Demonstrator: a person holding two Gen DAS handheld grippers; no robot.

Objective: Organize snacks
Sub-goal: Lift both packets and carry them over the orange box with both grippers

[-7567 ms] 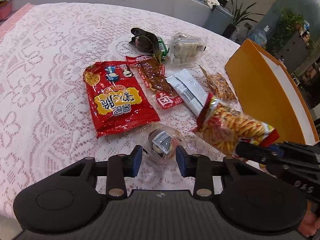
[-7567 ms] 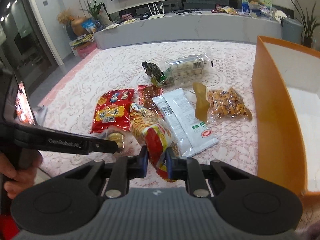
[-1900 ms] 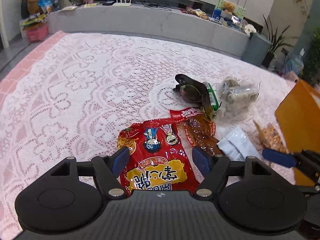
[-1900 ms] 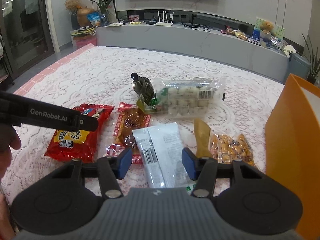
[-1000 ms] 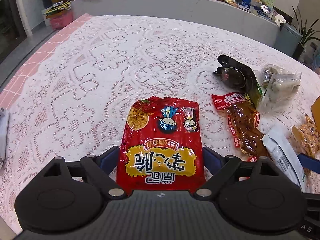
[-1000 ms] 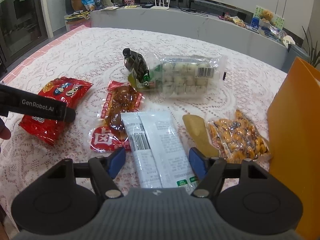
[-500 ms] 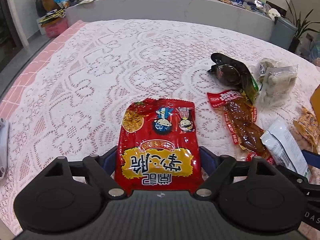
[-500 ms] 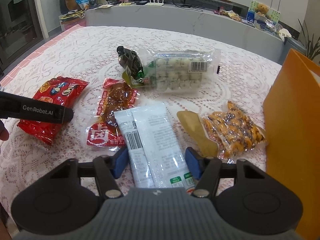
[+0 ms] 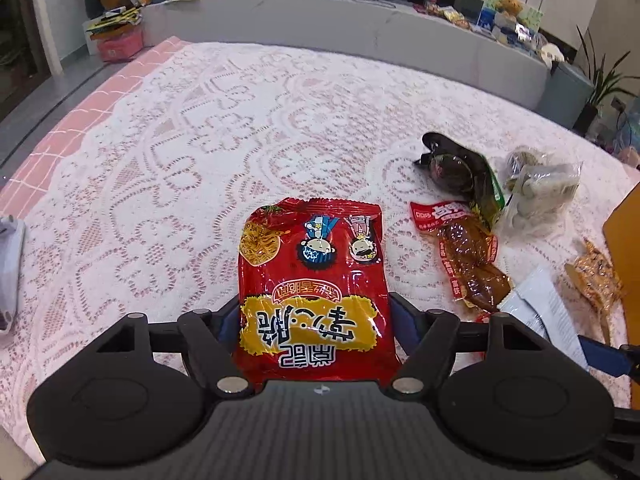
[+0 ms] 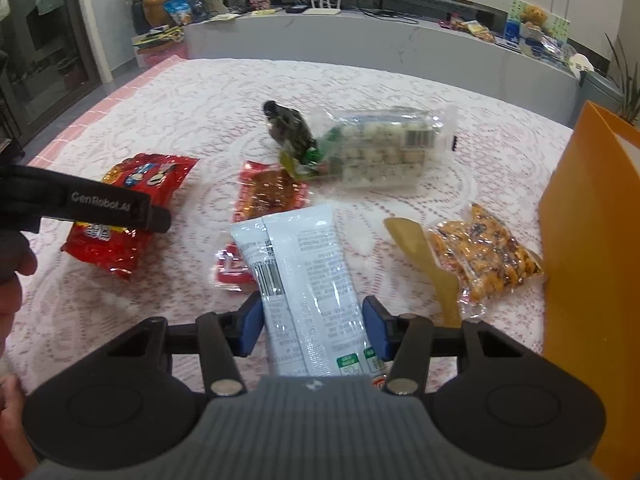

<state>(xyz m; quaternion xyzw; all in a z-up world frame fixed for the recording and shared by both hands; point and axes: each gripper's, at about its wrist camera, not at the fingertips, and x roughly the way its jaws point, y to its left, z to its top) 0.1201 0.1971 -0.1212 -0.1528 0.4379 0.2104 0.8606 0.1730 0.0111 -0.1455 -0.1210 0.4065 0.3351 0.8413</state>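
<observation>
My left gripper (image 9: 316,322) is open, its fingers on either side of the near end of a red noodle-snack bag (image 9: 312,288) lying on the lace tablecloth; the bag also shows in the right wrist view (image 10: 132,216). My right gripper (image 10: 314,330) is open and straddles a white snack packet (image 10: 308,280). A red meat packet (image 10: 268,196), a dark green packet (image 10: 292,132), a clear bag of white pieces (image 10: 380,148) and a bag of orange nuts (image 10: 480,256) lie beyond. An orange box (image 10: 592,240) stands at the right.
The lace tablecloth (image 9: 240,128) covers the table, with a pink edge at the left. A grey counter (image 9: 360,36) with clutter runs behind. A white object (image 9: 8,264) lies at the left table edge. The left gripper's arm (image 10: 80,200) crosses the right wrist view.
Both grippers have moved forward and down over their packets: the left around the red bag, the right around the white packet. The fingers stand a little closer to the packets' sides.
</observation>
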